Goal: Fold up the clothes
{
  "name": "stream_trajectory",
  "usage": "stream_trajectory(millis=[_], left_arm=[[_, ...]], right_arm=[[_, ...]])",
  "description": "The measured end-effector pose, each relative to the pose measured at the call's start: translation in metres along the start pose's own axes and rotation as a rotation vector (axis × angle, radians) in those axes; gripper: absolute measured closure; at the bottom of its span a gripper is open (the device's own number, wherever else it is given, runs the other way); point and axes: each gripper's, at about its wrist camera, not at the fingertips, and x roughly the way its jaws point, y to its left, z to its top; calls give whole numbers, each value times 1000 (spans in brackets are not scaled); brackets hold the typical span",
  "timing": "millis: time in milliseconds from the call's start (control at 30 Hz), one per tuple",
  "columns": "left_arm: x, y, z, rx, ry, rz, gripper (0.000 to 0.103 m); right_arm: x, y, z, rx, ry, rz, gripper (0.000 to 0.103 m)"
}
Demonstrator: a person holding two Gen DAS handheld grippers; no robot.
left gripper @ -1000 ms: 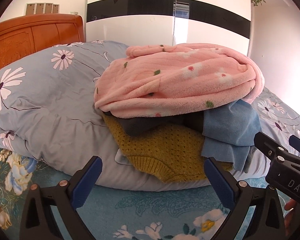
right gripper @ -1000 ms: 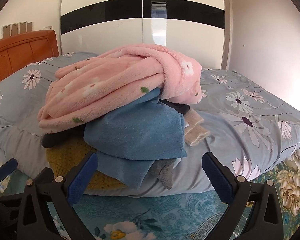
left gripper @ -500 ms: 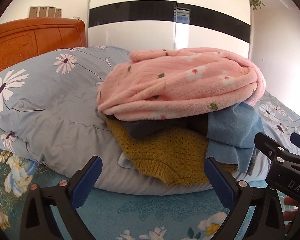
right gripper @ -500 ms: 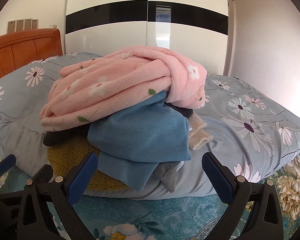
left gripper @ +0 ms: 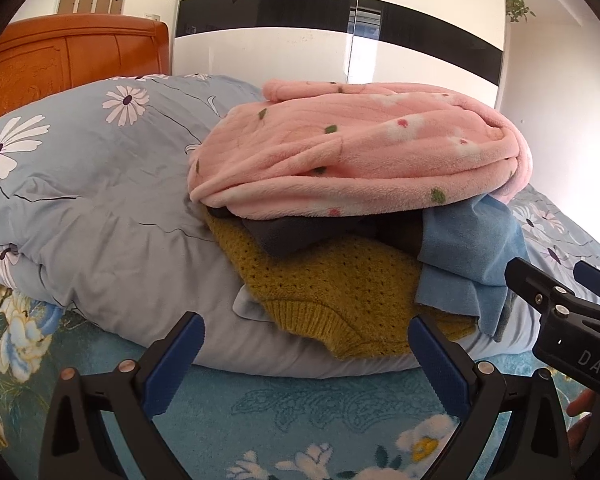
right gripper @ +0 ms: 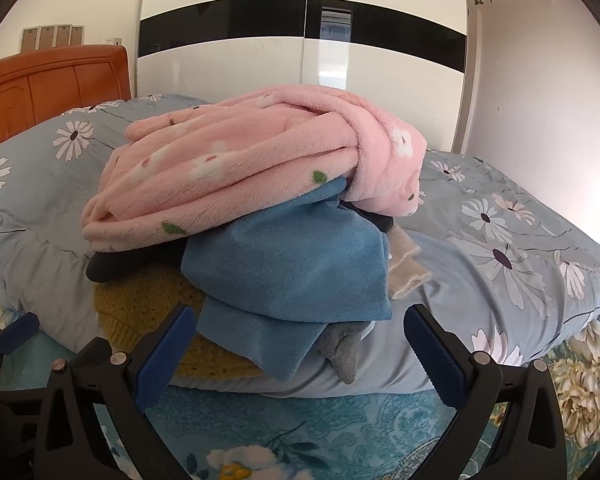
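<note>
Heaped on a grey-blue duvet (left gripper: 100, 184) printed with white daisies, a pile of unfolded clothes is seen in both wrist views. Uppermost is a pink fleece garment (left gripper: 360, 160), plush and ribbed, dotted with white flowers and green leaves, its bulk rolled into a thick bundle. Beneath it a dark grey garment (left gripper: 300, 234) is wedged, and under that a mustard knitted sweater (left gripper: 332, 288) with an open waffle stitch and a ribbed hem is spread over the duvet's edge. At 3 o'clock of the sweater a smooth blue garment (left gripper: 468, 248) is draped in soft folds, with a grey sock-like piece (right gripper: 342, 346) hanging below it and a beige knit cuff (right gripper: 406, 270) showing at its 3 o'clock in the right view. The left gripper (left gripper: 306, 354) is held wide open, its blue ridged pads (left gripper: 176, 360) apart and clear of the fabric, the sweater's hem lying just beyond them. The right gripper (right gripper: 300, 350) is likewise spread wide with nothing between its fingers, the blue garment's lower fold appearing between them without visible contact. The right gripper's black body is seen at 4 o'clock in the left view. A teal floral bedsheet (left gripper: 292, 408) is laid under the duvet. At 10 o'clock an orange wooden headboard (left gripper: 68, 56) is seen, and at 12 o'clock a glossy white wardrobe (right gripper: 300, 72) with a black band.
</note>
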Motion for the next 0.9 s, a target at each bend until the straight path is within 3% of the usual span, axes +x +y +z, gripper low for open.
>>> stream_trajectory(millis=[200, 667, 900], left_arm=[[-4, 10, 3, -12, -21, 35, 0], [-16, 16, 13, -59, -68, 7, 0], [-16, 22, 14, -74, -68, 6, 0]], right_arm=[[-35, 27, -26, 10, 16, -18, 0], [-145, 96, -106, 37, 15, -68, 0], [-152, 103, -112, 50, 21, -89, 0]])
